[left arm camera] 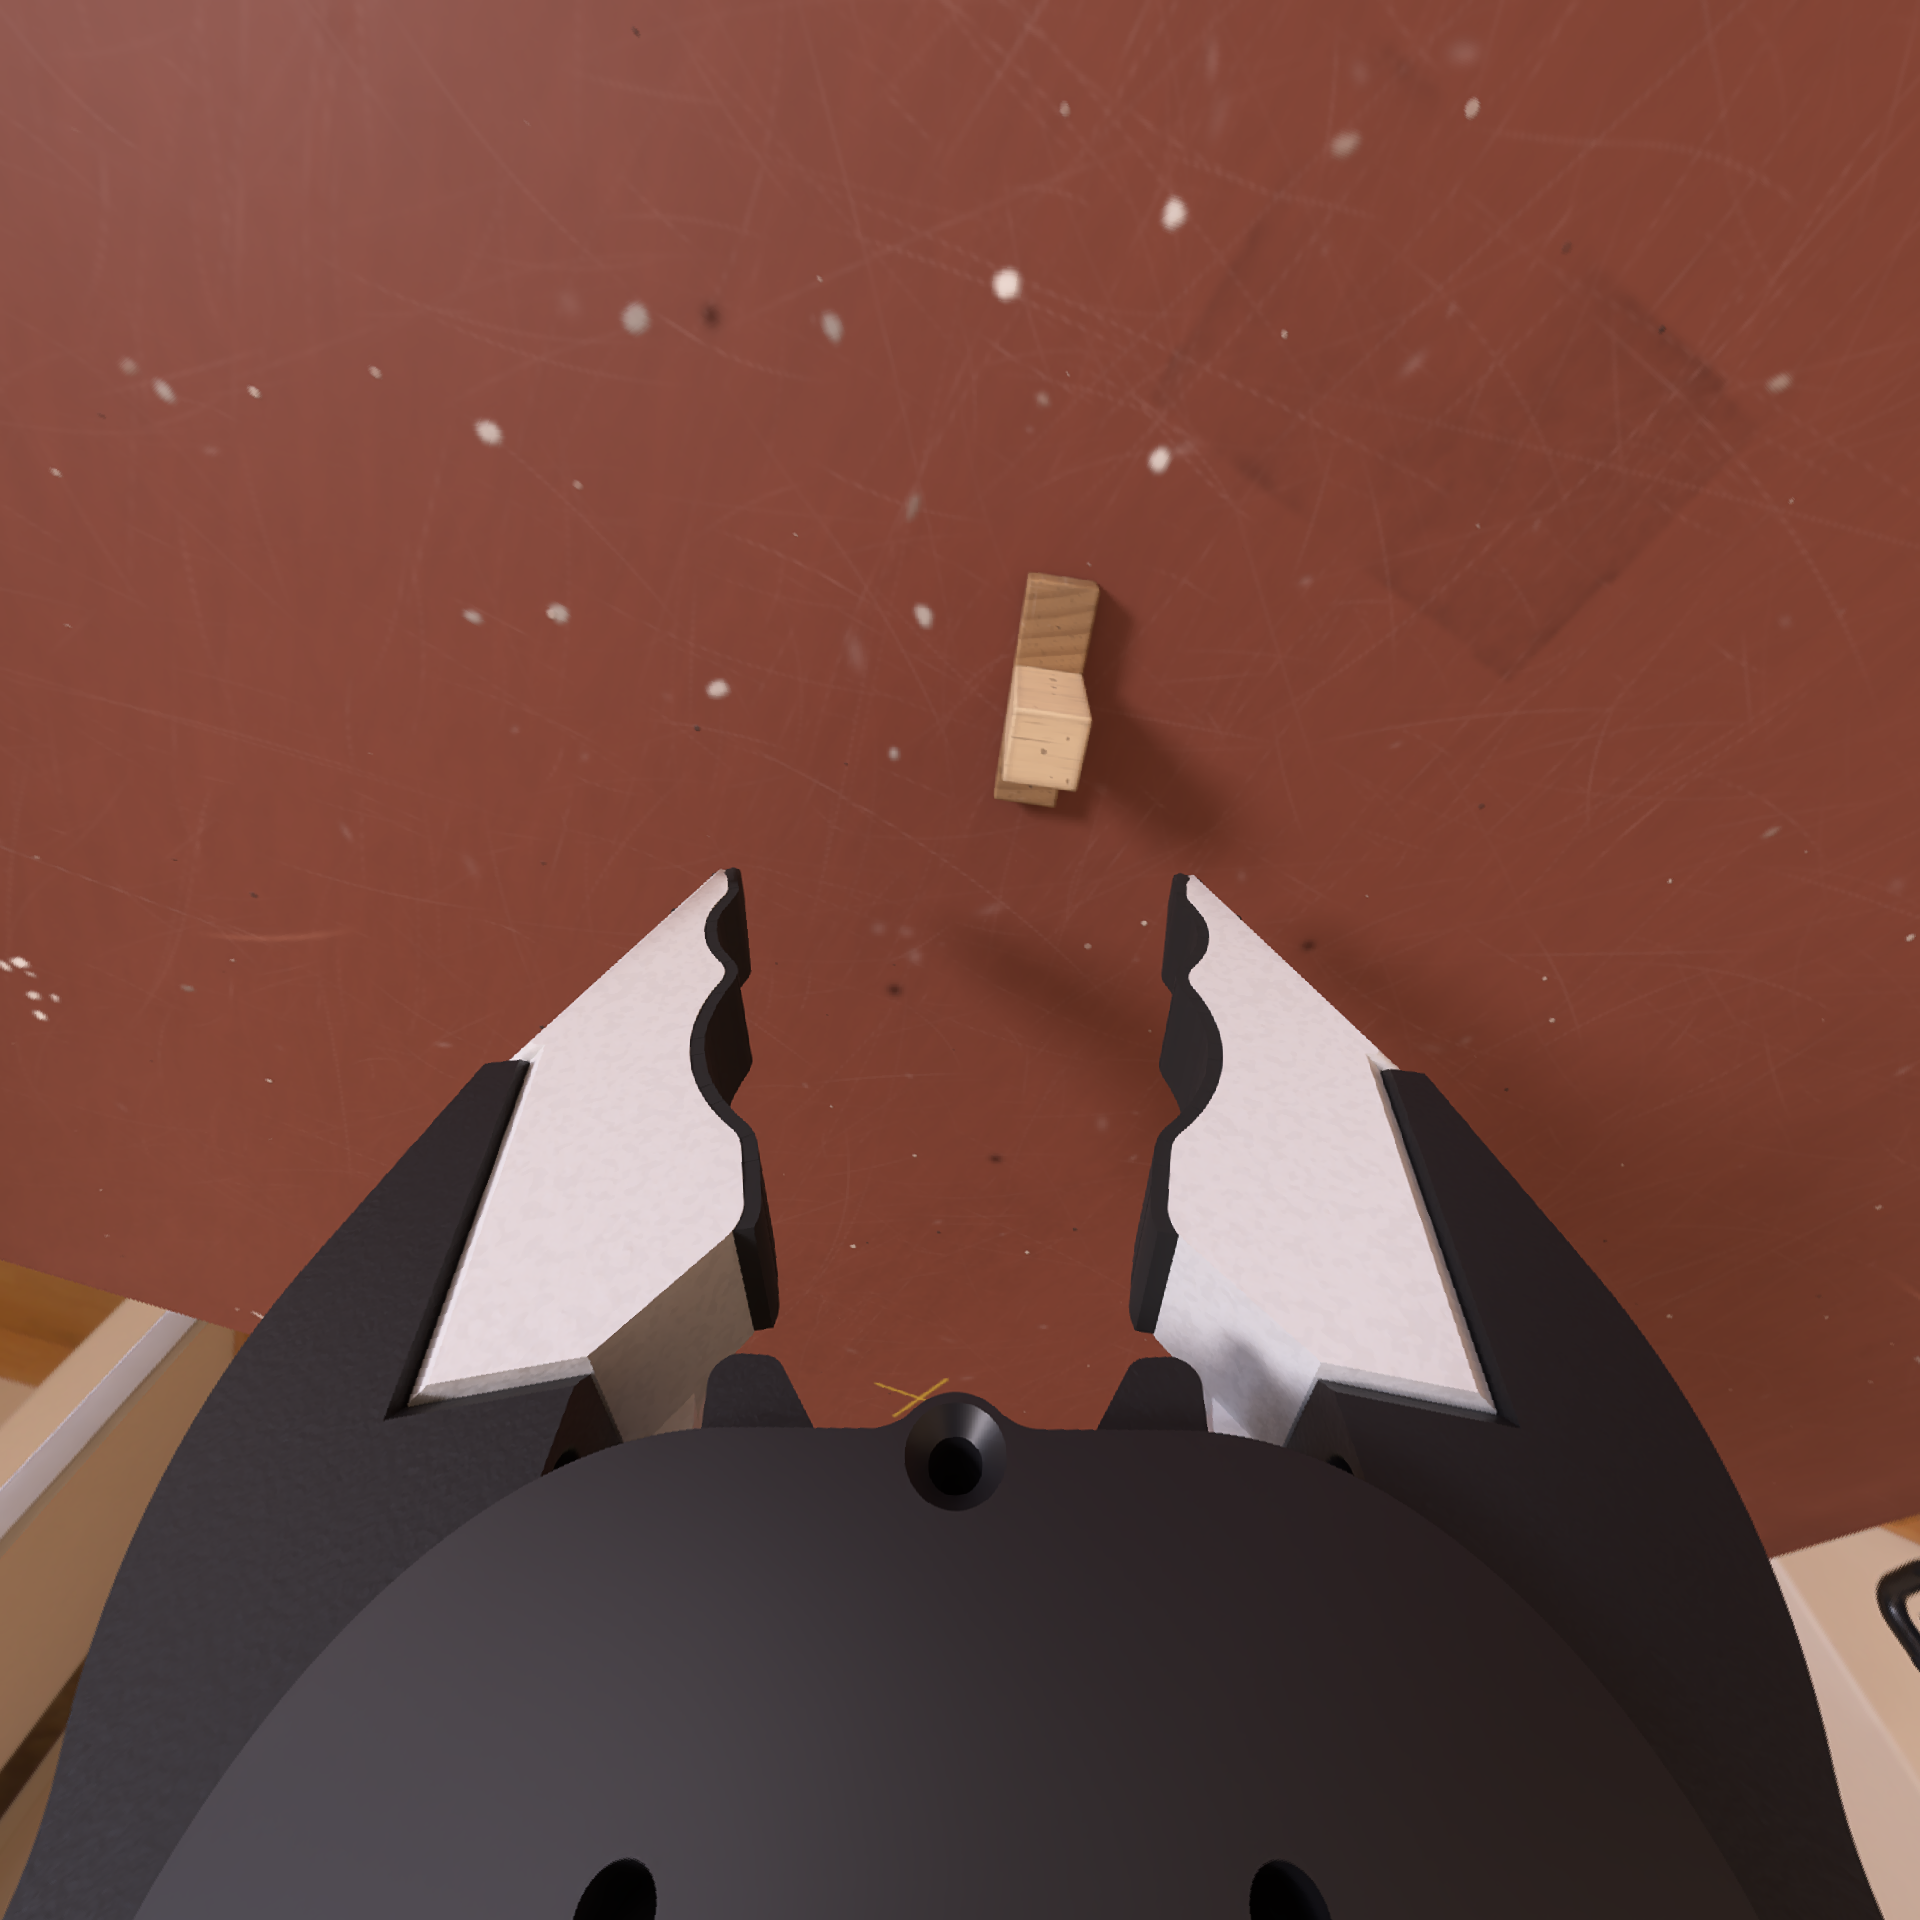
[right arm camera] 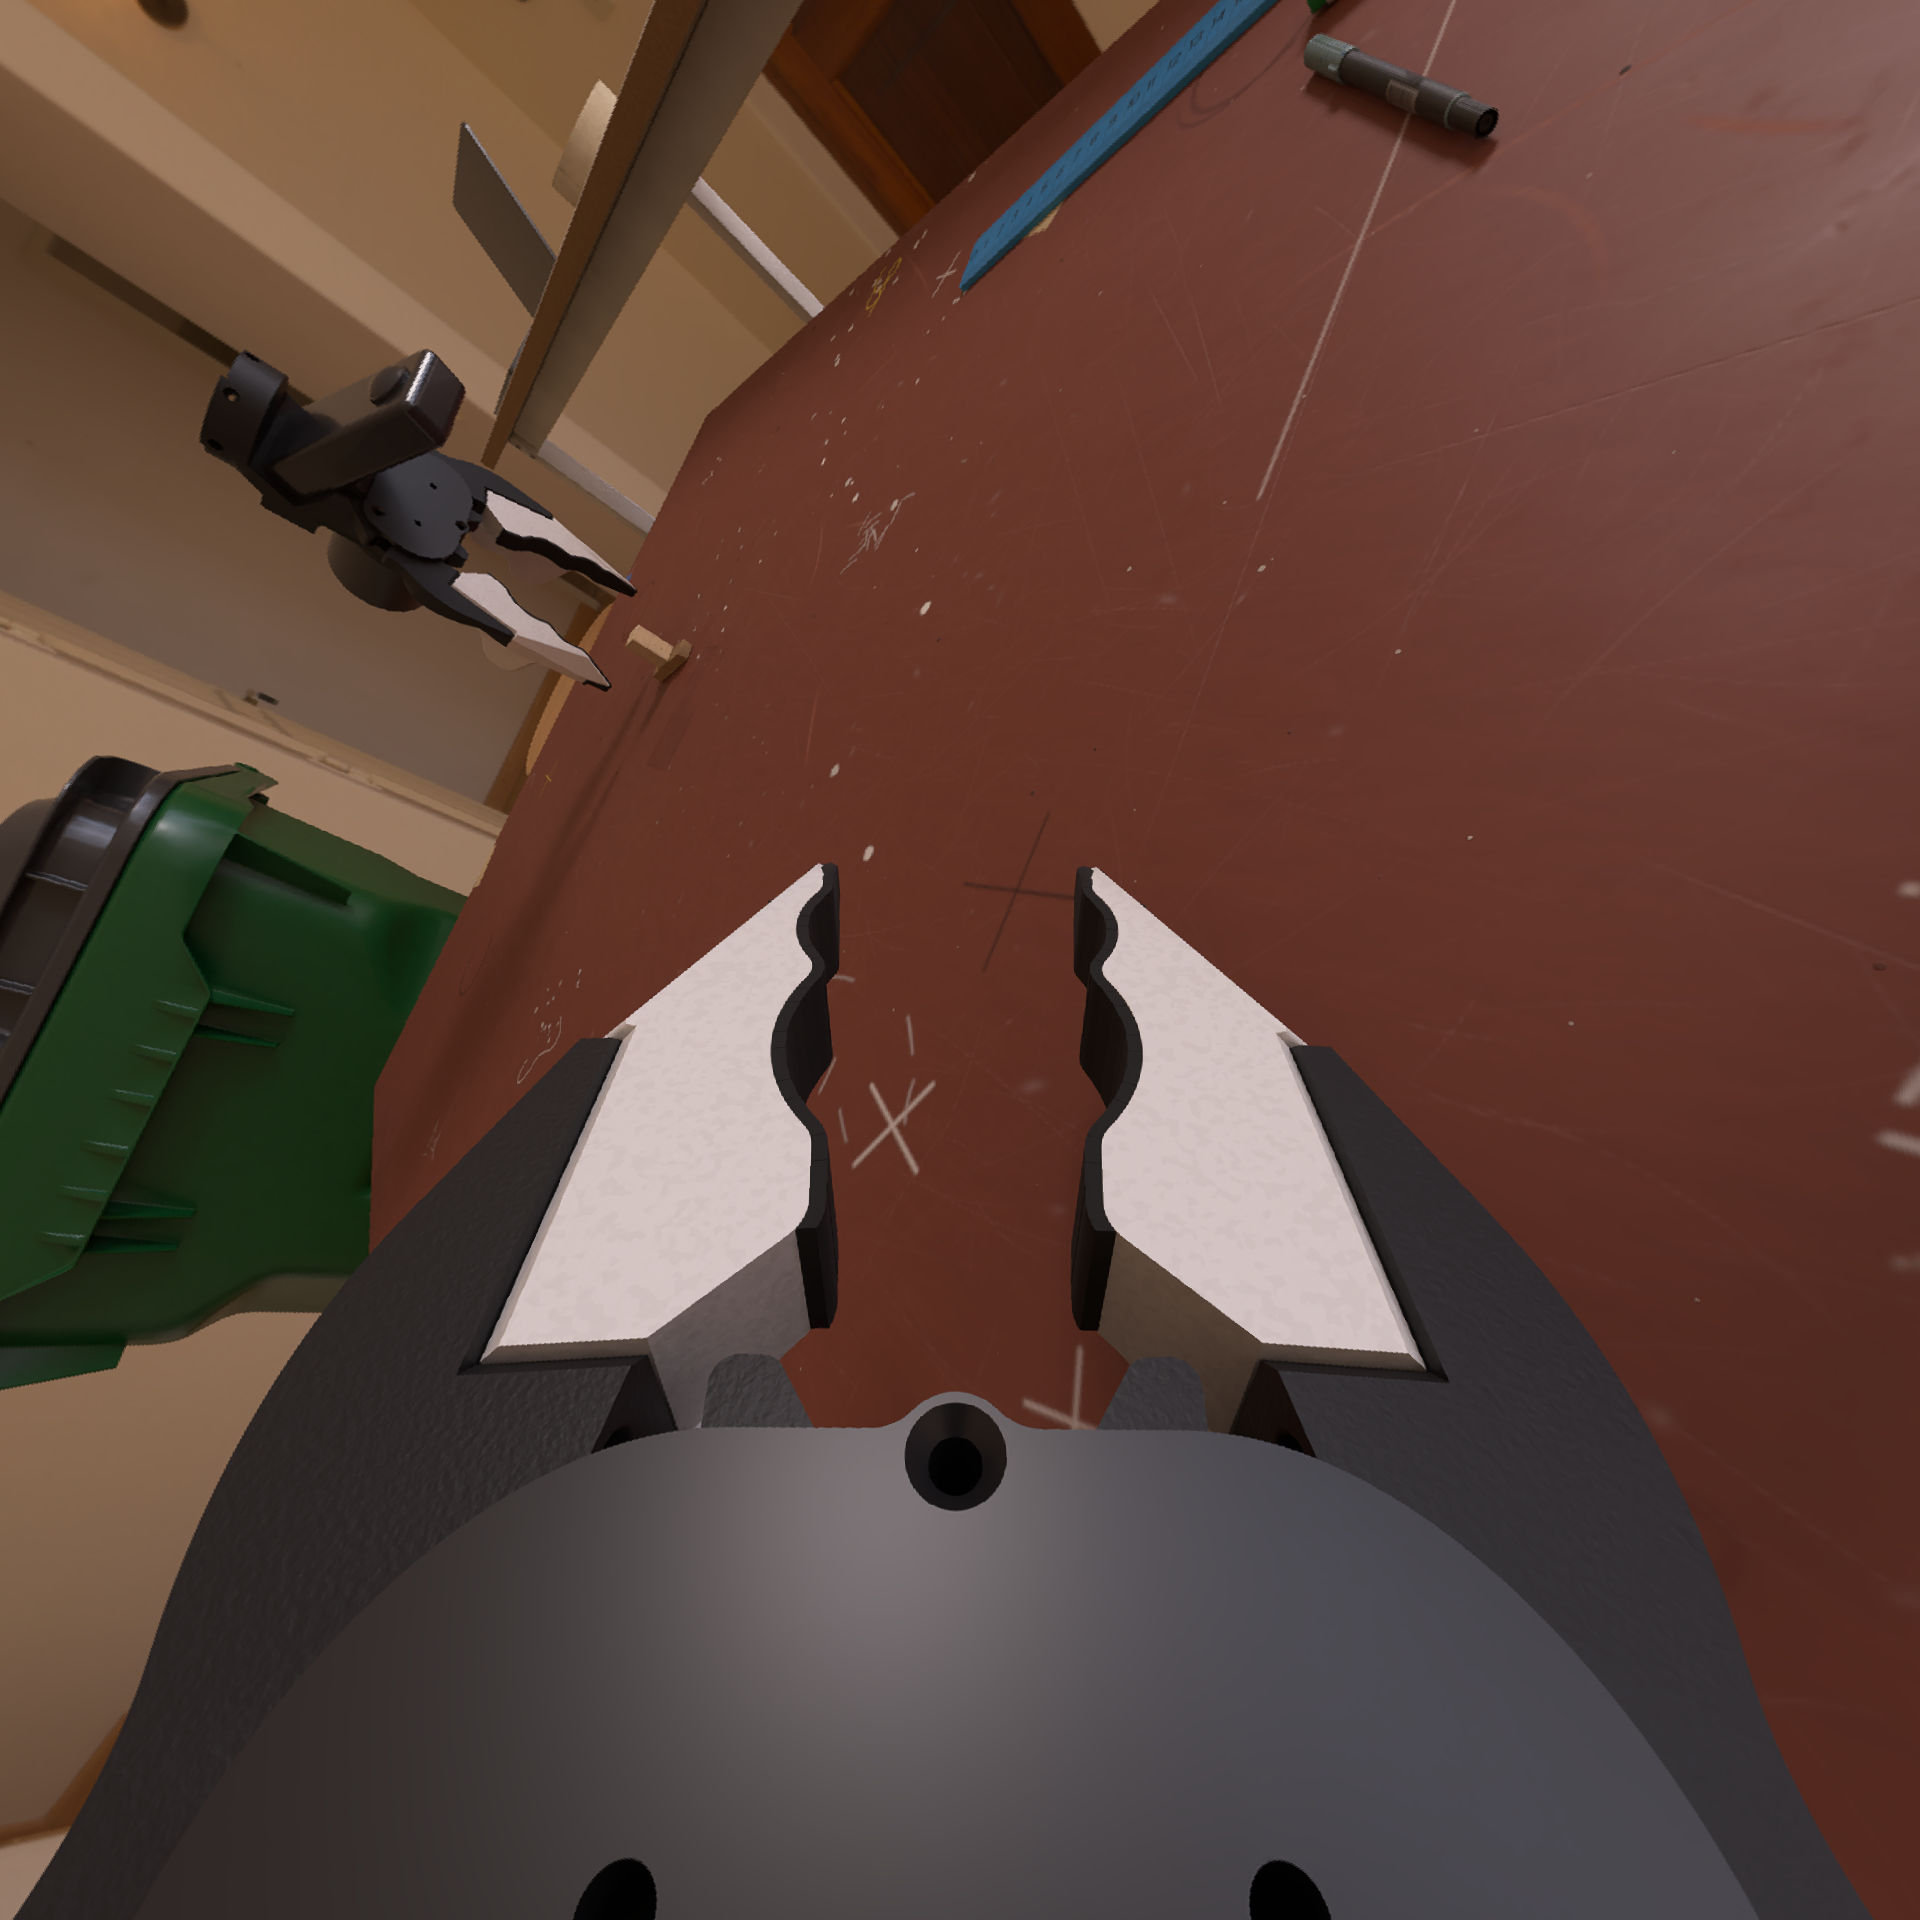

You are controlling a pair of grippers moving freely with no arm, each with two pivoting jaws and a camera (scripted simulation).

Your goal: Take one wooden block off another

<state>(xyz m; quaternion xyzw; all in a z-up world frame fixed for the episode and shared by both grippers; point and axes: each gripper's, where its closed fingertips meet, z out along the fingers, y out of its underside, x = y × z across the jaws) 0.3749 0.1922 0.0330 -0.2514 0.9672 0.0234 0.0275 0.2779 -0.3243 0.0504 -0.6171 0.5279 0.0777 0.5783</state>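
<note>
Hovering above the scratched reddish-brown tabletop (left arm camera: 416, 727), the left gripper (left arm camera: 956, 883) has its jaws spread wide and holds nothing. Just ahead of its fingertips, well clear of them, the upper wooden block (left arm camera: 1044, 732) rests on the lower wooden block (left arm camera: 1058, 621), which lies flat on the table and sticks out beyond it at the far end. Only the right wrist view shows the wider scene: the right gripper (right arm camera: 956, 878), moderately open and empty over chalk marks, a green bin (right arm camera: 187, 1039) beside the table, a blue ruler (right arm camera: 1101, 145) and a dark cylindrical marker-like tool (right arm camera: 1397, 83) at the far end. There the stacked blocks appear tiny near the table edge, close to the left gripper's tips.
</note>
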